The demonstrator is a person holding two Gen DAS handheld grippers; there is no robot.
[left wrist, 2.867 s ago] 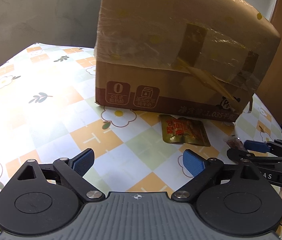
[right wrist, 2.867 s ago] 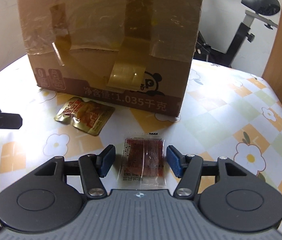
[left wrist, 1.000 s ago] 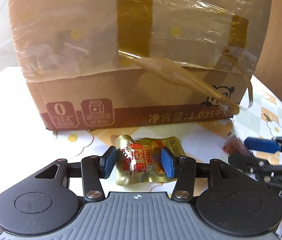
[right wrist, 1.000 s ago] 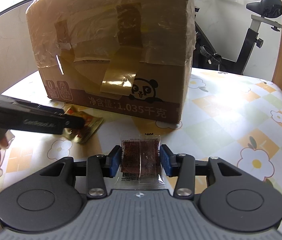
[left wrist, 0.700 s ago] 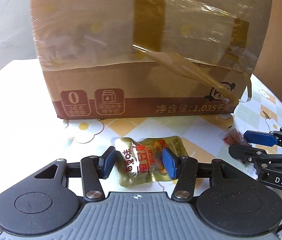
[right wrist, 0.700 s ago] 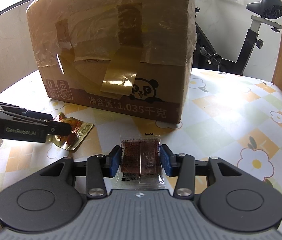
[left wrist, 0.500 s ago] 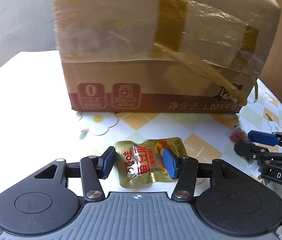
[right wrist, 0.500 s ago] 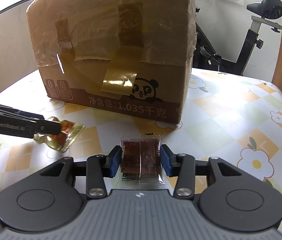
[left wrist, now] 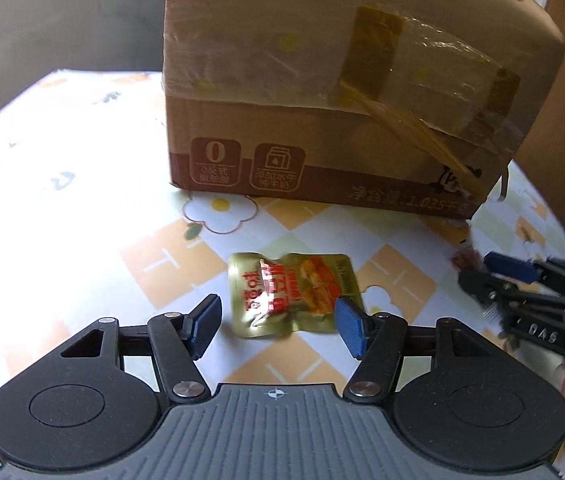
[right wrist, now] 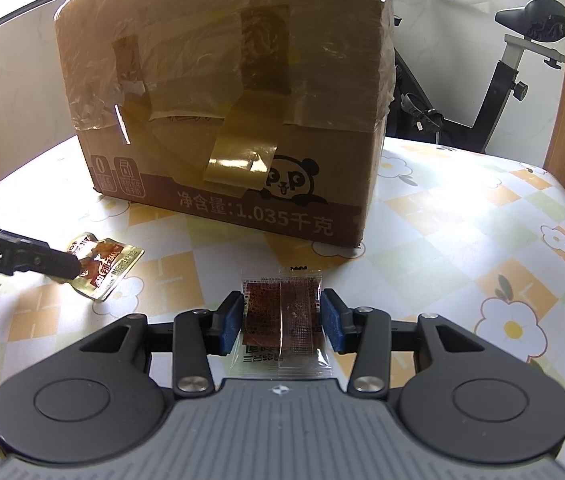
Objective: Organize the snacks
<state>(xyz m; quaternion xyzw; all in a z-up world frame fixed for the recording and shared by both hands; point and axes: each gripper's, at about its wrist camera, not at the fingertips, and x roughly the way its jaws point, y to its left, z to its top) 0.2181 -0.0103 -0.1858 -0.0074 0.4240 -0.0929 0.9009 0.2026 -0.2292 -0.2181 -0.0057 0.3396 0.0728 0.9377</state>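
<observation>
Two snack packets lie on the flower-patterned table [right wrist: 482, 216], both in front of one taped cardboard box [right wrist: 226, 92]. Two tongs are in view. The left tongs [left wrist: 274, 320] are opening: the gold packet [left wrist: 294, 292] lies flat between and just past the blue pads, the left pad clear of it and the right pad at its edge. The right tongs [right wrist: 280, 320] are clamped on the clear packet [right wrist: 282, 316] of dark snack, a pad pressed to each side. The gold packet lies left of the clear one, both near the box's front. Behind the box stands one exercise bike [right wrist: 514, 76].
</observation>
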